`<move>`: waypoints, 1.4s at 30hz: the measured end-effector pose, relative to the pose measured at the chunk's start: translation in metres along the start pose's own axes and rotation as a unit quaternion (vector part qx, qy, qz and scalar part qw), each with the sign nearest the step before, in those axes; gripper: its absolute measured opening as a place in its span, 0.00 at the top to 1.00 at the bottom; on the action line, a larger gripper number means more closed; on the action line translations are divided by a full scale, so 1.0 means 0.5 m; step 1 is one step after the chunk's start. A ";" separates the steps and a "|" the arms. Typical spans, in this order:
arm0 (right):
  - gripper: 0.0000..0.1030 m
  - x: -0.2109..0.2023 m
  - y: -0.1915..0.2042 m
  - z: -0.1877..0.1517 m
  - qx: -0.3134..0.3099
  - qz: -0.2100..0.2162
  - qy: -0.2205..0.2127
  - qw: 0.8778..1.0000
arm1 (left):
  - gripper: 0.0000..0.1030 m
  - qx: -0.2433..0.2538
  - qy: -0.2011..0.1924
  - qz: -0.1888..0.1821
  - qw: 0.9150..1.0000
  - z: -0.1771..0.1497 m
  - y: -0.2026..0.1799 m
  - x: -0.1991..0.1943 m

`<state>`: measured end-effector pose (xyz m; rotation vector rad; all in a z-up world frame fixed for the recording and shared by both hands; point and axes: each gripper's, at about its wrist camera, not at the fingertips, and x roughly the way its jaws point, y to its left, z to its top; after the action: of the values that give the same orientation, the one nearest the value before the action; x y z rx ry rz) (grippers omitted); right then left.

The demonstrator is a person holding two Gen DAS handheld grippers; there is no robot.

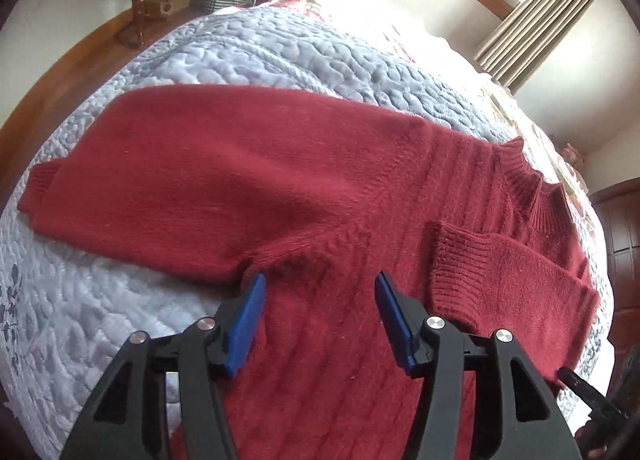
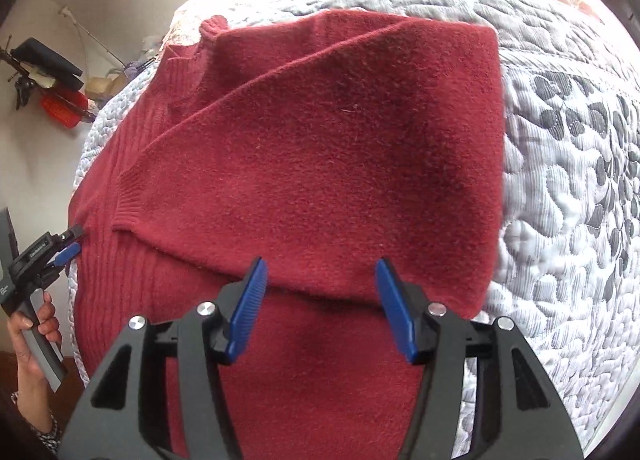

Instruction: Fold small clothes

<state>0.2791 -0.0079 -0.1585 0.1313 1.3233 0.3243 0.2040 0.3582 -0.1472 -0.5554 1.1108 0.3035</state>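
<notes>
Both grippers hover spread wide, left gripper [image 1: 320, 284] and right gripper [image 2: 320, 268], gripping nothing. Red sweater [image 1: 248, 180] lies flat on the quilt [image 1: 280, 56], collar [image 1: 528, 188] pointing away right in the left view.

Red sweater [image 1: 248, 180]: fuzzy matt knit, cuffs ribbed. Bedspread [image 1: 280, 56]: quilted cloth, puckering. Left gripper [image 1: 320, 284]: matt black plastic, ridged blue pads [image 1: 248, 324], shining metal rivets.
</notes>
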 end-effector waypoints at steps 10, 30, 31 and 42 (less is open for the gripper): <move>0.41 0.051 0.174 0.028 -0.058 -0.019 0.022 0.998 | 0.27 -0.092 0.018 0.060 0.994 -0.006 0.294 -0.080; 0.35 0.139 0.297 0.040 -0.081 -0.037 0.037 0.995 | 0.25 -0.375 0.019 -0.023 0.927 0.018 0.737 0.009; 0.35 0.143 0.300 0.041 -0.081 -0.039 0.038 0.995 | 0.25 -0.379 0.027 -0.020 0.925 0.022 0.749 0.022; 0.30 0.172 0.331 0.043 -0.099 -0.062 0.034 0.993 | 0.43 -0.388 0.040 0.010 0.921 0.069 0.796 0.091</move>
<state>0.2916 0.1771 -0.1874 -0.1300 1.3514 0.3543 0.0518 0.7043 -0.2844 -1.2680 1.0520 0.7583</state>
